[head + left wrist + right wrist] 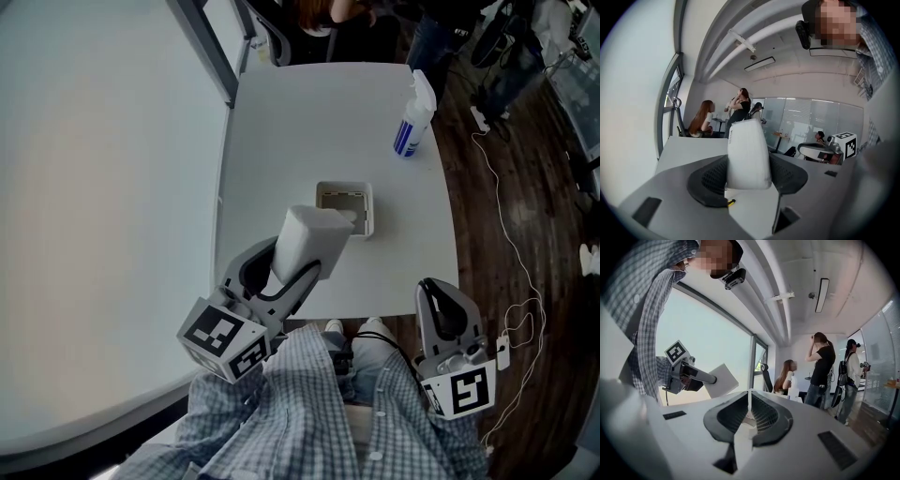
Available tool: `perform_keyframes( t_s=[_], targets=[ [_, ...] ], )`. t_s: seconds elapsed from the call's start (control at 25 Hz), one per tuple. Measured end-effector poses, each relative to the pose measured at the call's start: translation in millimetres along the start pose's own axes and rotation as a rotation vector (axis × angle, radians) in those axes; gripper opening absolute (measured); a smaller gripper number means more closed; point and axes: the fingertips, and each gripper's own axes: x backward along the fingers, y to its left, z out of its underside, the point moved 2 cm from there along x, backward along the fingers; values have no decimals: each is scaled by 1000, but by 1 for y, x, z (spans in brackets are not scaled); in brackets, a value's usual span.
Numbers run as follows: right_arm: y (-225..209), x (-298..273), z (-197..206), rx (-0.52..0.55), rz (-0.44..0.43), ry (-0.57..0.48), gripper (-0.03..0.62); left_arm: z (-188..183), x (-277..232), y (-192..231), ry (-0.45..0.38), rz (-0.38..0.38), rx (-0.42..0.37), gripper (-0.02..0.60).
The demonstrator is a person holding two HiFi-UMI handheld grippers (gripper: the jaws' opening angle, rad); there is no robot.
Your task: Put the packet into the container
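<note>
My left gripper (281,269) is shut on a white, pillow-like packet (314,236) and holds it above the white table (300,122). In the head view the packet's far end overlaps the near left corner of the small white rectangular container (367,212), which stands open near the table's middle. Seen from the left gripper view, the packet (747,152) stands upright between the dark pads of the left gripper (749,177). My right gripper (446,314) hangs off the table's near right edge. In its own view the right gripper (748,417) has its jaws together and nothing in them.
A spray bottle (413,116) with a blue label stands at the table's far right. Cables (514,253) trail over the dark wood floor to the right. Several people (825,371) and chairs are beyond the table's far end. A window wall runs along the left.
</note>
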Motion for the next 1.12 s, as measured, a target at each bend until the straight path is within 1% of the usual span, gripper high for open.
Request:
perform_keyframes(
  t_s=[0.16, 0.36, 0.6, 0.76, 0.8, 0.96, 1.12],
  targets=[
    [-18, -9, 5, -2, -7, 4, 32, -5, -15, 3, 2, -7, -6, 265],
    [-36, -18, 14, 4, -29, 13, 32, -5, -27, 9, -7, -42, 6, 265],
    [-36, -16, 12, 12, -48, 15, 32, -12, -24, 6, -6, -58, -30, 265],
    [-36, -17, 4, -43, -24, -13, 32, -10, -29, 7, 14, -84, -31, 265],
    [-36, -16, 4, -45, -23, -11, 32, -9, -31, 8, 22, -88, -34, 265],
    [-41, -8, 14, 9, -32, 35, 32, -7, -43, 11, 42, -88, -48, 265],
    [-50, -5, 15, -23, -3, 33, 32, -3, -57, 14, 69, -84, -47, 265]
  ],
)
